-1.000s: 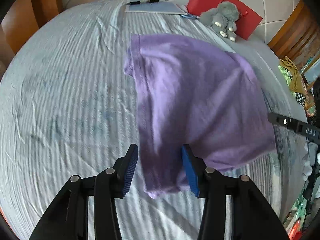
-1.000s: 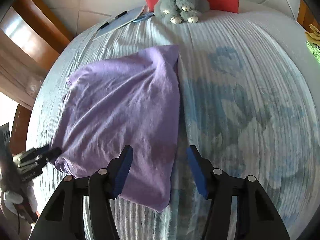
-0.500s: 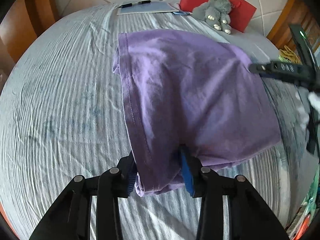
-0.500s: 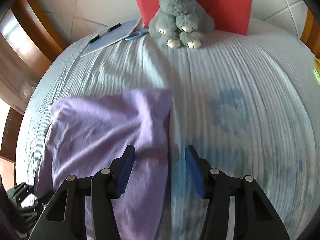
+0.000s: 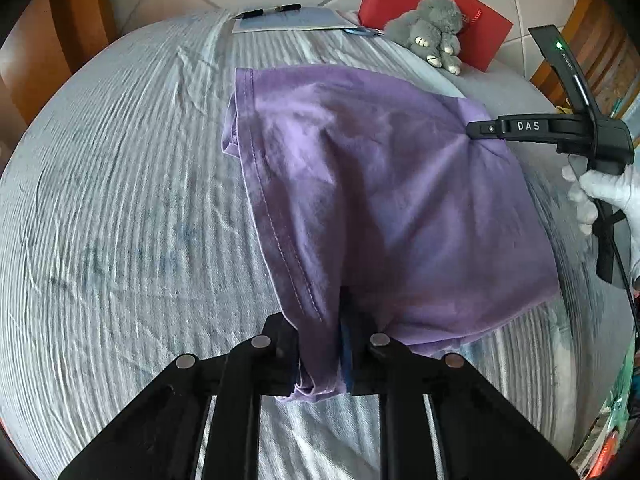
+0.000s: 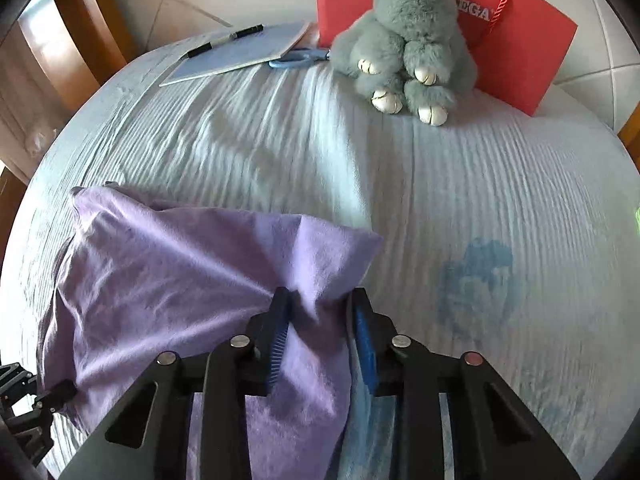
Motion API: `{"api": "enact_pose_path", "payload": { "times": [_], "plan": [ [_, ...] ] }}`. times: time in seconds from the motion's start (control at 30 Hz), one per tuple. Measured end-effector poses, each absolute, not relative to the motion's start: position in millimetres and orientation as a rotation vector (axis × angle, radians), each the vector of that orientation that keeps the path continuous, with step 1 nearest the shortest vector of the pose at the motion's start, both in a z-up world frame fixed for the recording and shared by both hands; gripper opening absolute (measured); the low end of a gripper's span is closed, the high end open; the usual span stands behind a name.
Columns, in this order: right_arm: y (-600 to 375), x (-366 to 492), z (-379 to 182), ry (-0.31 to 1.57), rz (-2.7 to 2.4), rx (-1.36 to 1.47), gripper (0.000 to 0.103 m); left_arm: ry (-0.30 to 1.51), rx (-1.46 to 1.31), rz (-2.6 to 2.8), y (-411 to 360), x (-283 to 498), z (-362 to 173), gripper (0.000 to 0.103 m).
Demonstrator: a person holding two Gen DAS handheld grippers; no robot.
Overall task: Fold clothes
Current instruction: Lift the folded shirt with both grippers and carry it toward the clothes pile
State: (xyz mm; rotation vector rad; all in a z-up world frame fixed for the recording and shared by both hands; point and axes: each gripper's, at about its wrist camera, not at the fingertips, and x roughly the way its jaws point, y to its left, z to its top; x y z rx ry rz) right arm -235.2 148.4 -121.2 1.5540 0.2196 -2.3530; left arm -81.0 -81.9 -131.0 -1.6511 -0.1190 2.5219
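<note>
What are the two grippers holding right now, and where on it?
Both hold the purple shirt. The left gripper is shut on its stitched hem corner; the right gripper pinches a bunched corner at the opposite side.

Purple shirt [image 5: 380, 200]; pale blue ribbed bedsheet [image 5: 120, 220]; grey plush bunny [image 6: 404, 52]; red bag [image 6: 520, 48].

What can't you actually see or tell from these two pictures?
- Left wrist view: the left tool has its fingertips buried in the purple shirt.
- Right wrist view: whether the right tool grips the shirt firmly; folds hide the contact.
- The red bag has its lettering partly hidden behind the plush bunny.
</note>
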Motion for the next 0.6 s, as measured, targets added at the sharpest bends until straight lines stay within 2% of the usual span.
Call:
{"api": "enact_pose_path", "payload": {
  "times": [0.07, 0.17, 0.4, 0.6],
  "plan": [
    [144.6, -233.1, -119.8, 0.278, -2.364, 1.552, 0.022, -0.106, -1.648, 2.527, -79.6, -81.0, -130.6, 0.013],
    [130.9, -219.3, -120.6, 0.456, -2.388, 1.473, 0.019, -0.107, -1.643, 2.523, -78.6, -81.8, -130.3, 0.013],
    [149.4, -229.1, -121.1, 0.282, -2.328, 1.505, 0.019, -0.099, -1.625, 2.525, -78.0, -86.4, -134.0, 0.013],
    [131.9, -227.7, -122.8, 0.421, -2.312, 1.523, 0.018, -0.091, -1.608, 2.529, -77.5, -90.4, -137.6, 0.009]
  ]
}}
